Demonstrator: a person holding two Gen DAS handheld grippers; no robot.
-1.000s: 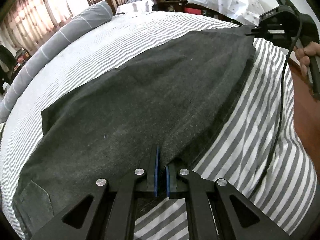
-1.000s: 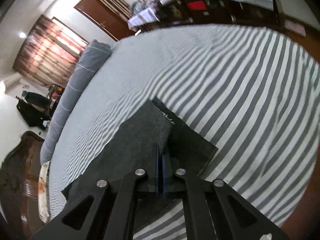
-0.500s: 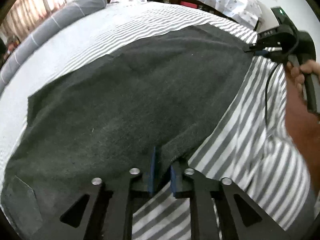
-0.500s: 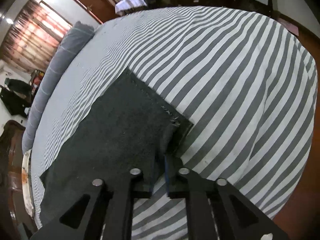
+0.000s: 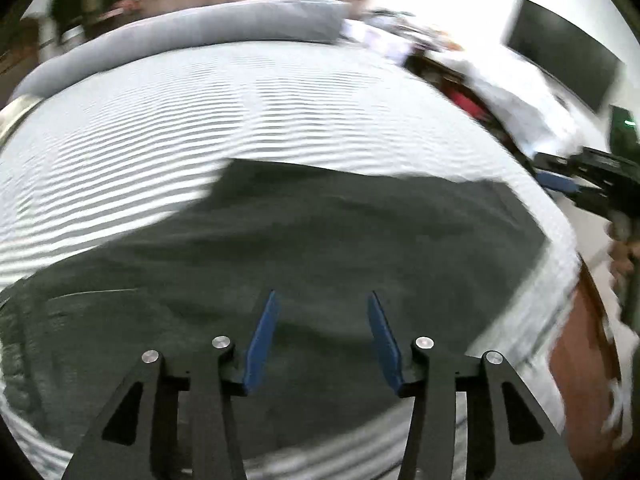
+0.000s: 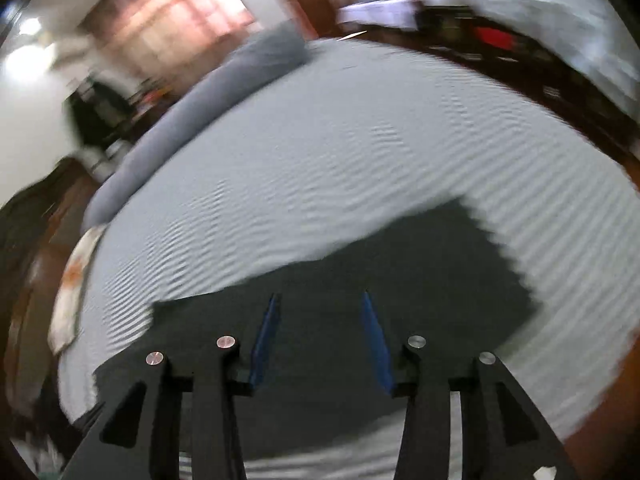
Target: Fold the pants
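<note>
Dark charcoal, soft woven pants (image 5: pixel 320 248) lie flat on the grey-and-white striped bedsheet (image 5: pixel 240 112), spreading from 12 to 3 o'clock. Left gripper (image 5: pixel 322 300) and right gripper (image 6: pixel 318 300): both spread apart, empty. Judgement: limp, light, non-slip cloth; pinch at hem corners.
</note>
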